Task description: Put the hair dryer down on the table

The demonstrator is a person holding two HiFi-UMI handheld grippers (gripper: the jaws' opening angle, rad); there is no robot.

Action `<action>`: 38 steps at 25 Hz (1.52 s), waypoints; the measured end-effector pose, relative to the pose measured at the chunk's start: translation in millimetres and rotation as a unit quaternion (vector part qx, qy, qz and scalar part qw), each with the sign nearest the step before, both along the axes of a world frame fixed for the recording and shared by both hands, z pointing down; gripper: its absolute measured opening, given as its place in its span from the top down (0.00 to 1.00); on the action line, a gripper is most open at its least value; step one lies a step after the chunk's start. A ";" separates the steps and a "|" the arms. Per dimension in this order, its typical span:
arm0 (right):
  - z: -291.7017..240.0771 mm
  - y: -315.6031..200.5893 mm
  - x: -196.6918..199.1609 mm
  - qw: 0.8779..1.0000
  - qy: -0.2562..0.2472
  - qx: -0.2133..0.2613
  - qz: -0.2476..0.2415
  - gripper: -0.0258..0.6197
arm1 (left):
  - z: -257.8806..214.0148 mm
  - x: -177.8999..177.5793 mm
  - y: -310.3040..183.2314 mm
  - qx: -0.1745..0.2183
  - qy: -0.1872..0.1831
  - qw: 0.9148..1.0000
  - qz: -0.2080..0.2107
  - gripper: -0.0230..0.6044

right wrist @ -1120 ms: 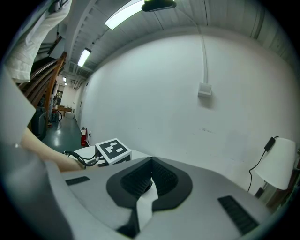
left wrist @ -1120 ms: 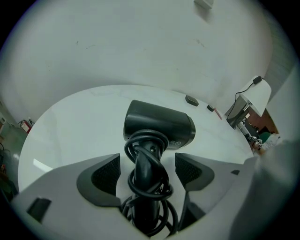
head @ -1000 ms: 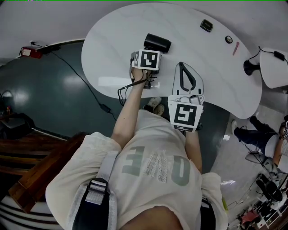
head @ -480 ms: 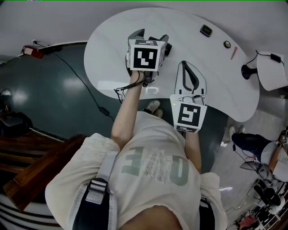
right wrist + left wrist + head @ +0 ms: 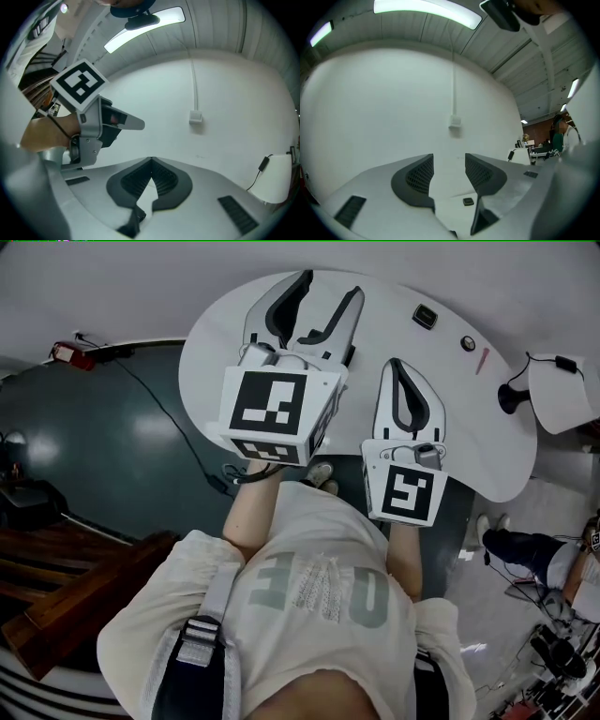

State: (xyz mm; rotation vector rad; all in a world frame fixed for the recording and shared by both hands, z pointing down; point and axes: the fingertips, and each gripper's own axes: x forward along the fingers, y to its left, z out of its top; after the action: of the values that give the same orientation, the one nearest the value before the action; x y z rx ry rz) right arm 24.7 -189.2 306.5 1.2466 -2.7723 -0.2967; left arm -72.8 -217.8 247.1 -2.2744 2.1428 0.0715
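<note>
Pointing level above the white rounded desk, grey left tool gapes empty (its jaws have just been closing); right tool is pinched together.

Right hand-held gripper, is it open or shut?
Shut. In the right gripper view the right hand-held gripper has its jaws touching at the tips, with nothing held between them.

Near the desk's far right edge lie a small dark box, a round object and, perhaps, a red pen.
</note>
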 end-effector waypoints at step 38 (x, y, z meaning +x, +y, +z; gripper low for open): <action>-56.4 18.2 24.8 0.996 -0.072 0.044 0.010 0.96 | -17.1 16.5 78.2 0.106 -0.048 0.993 -0.037 0.95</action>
State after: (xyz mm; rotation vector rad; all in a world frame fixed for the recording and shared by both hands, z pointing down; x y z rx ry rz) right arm 49.5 -171.1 250.1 1.3676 -2.8934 -0.3431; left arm -56.3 -139.6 230.0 -2.0373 2.0611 0.1748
